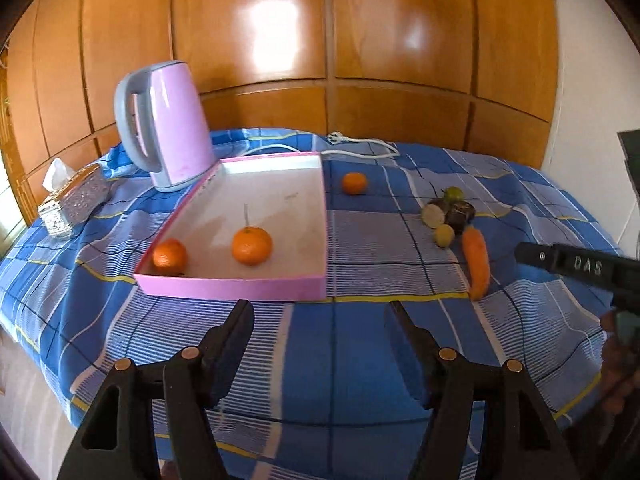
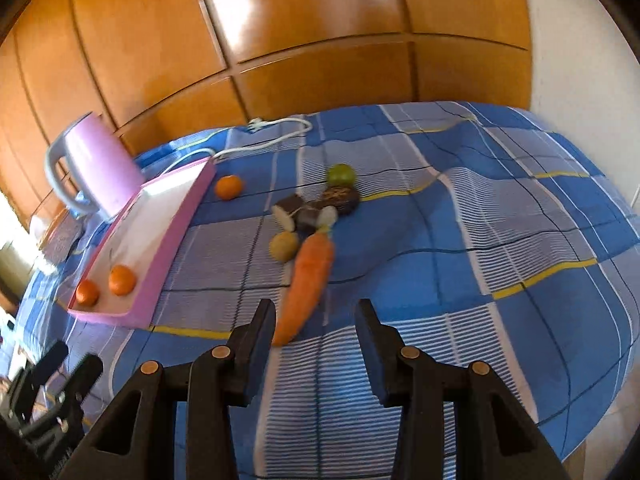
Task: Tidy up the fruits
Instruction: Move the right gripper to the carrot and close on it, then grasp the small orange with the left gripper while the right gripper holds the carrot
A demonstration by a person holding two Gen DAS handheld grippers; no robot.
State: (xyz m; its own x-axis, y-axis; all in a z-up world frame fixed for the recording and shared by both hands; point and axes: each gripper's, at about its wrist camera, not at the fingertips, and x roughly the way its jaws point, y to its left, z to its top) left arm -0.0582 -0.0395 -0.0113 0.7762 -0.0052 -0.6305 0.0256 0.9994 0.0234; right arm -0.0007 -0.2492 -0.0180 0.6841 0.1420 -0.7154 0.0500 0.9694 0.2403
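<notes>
A pink tray [image 1: 232, 290] [image 2: 172, 248] lies on the blue checked cloth and holds two oranges [image 1: 252, 246] [image 1: 170, 258]. A third orange [image 1: 354, 183] [image 2: 228, 187] rests on the cloth just right of the tray's far end. Further right lie a carrot [image 1: 476, 266] [image 2: 308, 280], a small yellow fruit [image 1: 445, 236], a green fruit [image 2: 341, 175] and dark cut pieces [image 2: 340, 199]. My left gripper [image 1: 320, 316] is open and empty, hovering before the tray's near wall. My right gripper [image 2: 316, 316] is open; the carrot's tip lies by its left finger.
A lilac kettle [image 1: 176, 120] stands behind the tray's left side, its white cable [image 1: 360, 148] trailing along the back. A glittery tissue box [image 1: 74, 204] sits at the far left. Wooden panels back the table; the cloth drops off at the near edge.
</notes>
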